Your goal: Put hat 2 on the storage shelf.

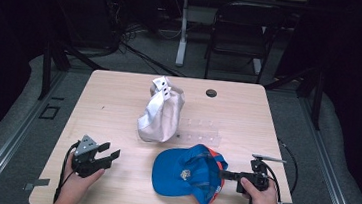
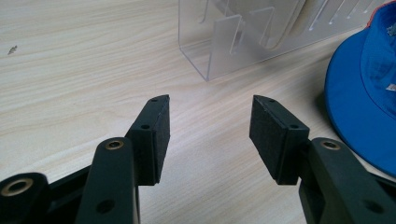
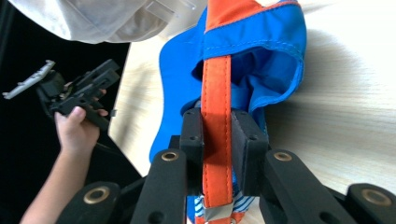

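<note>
Item: left gripper (image 1: 109, 155), at the near left of the table (image 1: 119, 96), well left of the blue cap (image 1: 187, 170); jaws spread, nothing between them, idle
Item: white cap (image 1: 160, 111), hung on a clear stand (image 1: 201, 134), just beyond the blue cap
Item: blue cap, lying near the front edge, right of centre
Item: right gripper (image 3: 217, 135), at the blue cap's right side; pads clamped on its orange strap (image 3: 216, 93)
Step judged: grasp taken on the strap. Next move likely calls for lifting the cap towards the stand without letting the thin strap slip
</note>
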Motion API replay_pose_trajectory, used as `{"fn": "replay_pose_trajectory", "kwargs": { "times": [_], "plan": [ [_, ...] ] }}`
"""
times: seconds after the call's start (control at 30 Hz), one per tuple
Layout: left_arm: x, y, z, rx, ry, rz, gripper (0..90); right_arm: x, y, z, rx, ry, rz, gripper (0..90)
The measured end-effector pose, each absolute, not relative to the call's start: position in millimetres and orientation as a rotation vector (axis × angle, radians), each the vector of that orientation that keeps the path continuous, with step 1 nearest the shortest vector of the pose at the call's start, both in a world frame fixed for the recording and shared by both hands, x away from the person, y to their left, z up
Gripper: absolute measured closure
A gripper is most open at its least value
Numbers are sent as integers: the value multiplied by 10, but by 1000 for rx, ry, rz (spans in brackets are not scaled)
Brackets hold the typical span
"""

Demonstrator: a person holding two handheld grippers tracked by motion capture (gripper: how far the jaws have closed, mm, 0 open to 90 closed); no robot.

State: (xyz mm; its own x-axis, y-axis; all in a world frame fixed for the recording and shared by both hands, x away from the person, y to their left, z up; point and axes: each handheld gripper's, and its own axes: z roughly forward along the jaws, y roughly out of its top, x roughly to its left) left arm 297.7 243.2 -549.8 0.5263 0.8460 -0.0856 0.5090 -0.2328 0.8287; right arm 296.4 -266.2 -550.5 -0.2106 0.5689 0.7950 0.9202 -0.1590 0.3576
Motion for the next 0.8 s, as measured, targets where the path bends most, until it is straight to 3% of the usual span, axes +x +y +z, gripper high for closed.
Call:
{"fn": "replay_pose_trajectory", "kwargs": {
  "times": [0.8],
  "plan": [
    [2986, 2450, -5504, 1884, 1115, 498, 488, 3095, -2484, -5237, -1804, -2100, -1038, 770]
  ]
}}
